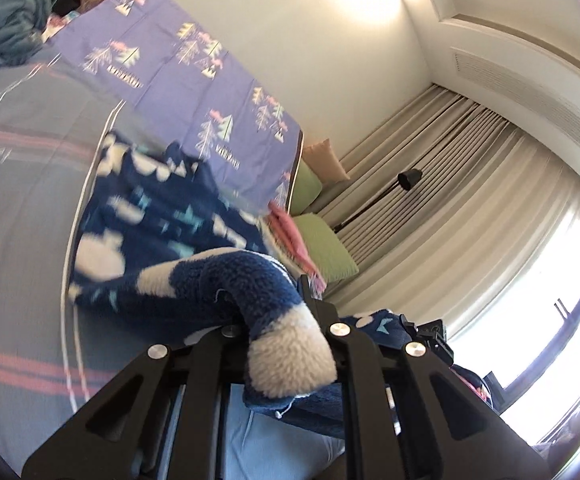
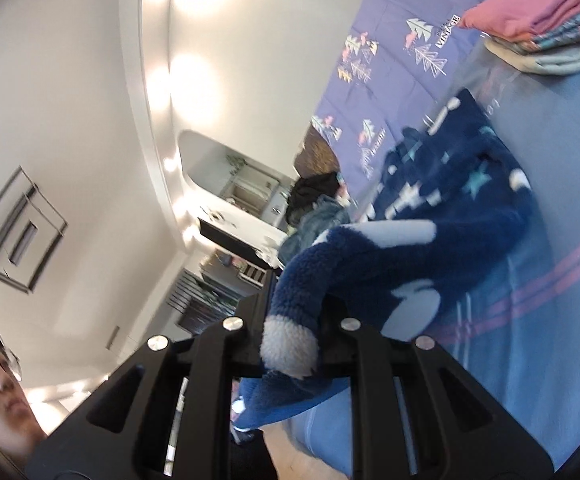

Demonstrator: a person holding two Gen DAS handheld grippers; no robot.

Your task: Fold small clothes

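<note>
Blue-grey bedspread [image 1: 18, 200] with pink stripes fills the left of the left wrist view and the right of the right wrist view; it is the largest item and carries the work. Beyond it lies a lilac sheet [image 1: 178, 64] printed with pine trees. A stack of folded clothes [image 2: 545, 28], pink on top, sits at the upper right of the right wrist view. A heap of unfolded clothes [image 1: 14, 20] occupies the upper left of the left wrist view.

The task's thing is a navy fleece garment [image 1: 162, 216] with white and pale blue shapes. Its body lies on the bedspread at mid-frame, while two ends rise toward the cameras. Which ends these are cannot be told for certain.

Handling, as a judgement: thick, soft and light, with no stiffness. It will sag between holds and its pile will resist sliding. The white-tipped ends are the sensible hold points, since they let the cloth hang square for folding.

Left claw [image 1: 290, 344]: pressed together, pinching a white-tipped end of the fleece at lower centre. It points slightly downward, toward the curtains and window.

Right claw [image 2: 290, 344]: likewise pressed together on a white-tipped end at lower centre, held about level, with the view rolled so that the wall fills the left half.

Motion blur affects the garment in both views.
</note>
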